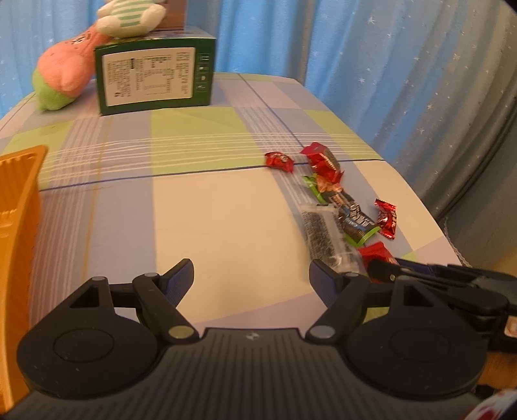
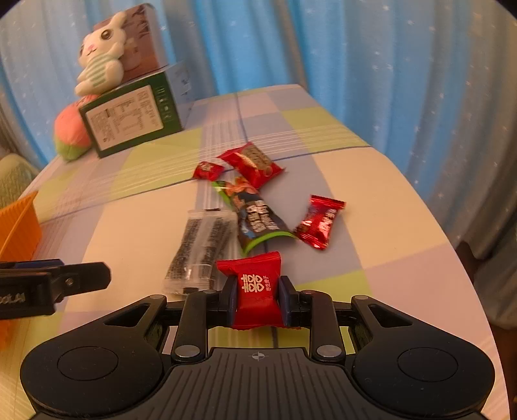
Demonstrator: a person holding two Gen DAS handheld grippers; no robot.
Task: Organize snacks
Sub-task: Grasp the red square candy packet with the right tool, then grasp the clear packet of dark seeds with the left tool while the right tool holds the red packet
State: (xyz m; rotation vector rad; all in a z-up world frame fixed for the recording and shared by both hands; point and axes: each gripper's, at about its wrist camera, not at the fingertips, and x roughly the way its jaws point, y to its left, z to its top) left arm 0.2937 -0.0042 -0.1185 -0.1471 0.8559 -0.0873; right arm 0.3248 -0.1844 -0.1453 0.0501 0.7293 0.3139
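My right gripper (image 2: 256, 299) is shut on a red candy packet (image 2: 255, 287) with white characters, its pads pressing both sides; the same packet (image 1: 378, 253) peeks out at the right of the left wrist view. Ahead of it lie a clear packet of dark seeds (image 2: 202, 248), a dark bar with green ends (image 2: 258, 219), a red wrapped candy (image 2: 320, 223), a larger red packet (image 2: 253, 164) and a small red candy (image 2: 208, 170). My left gripper (image 1: 252, 274) hangs open over bare tablecloth, nothing between its fingers. An orange basket (image 1: 19, 226) stands at its left.
A green box (image 1: 155, 79) stands at the back of the table with a pink and green plush (image 1: 61, 76) beside it and a white striped plush (image 1: 129, 16) on top. The checked tablecloth (image 1: 200, 210) ends at a rounded edge on the right, before blue curtains (image 1: 371, 48).
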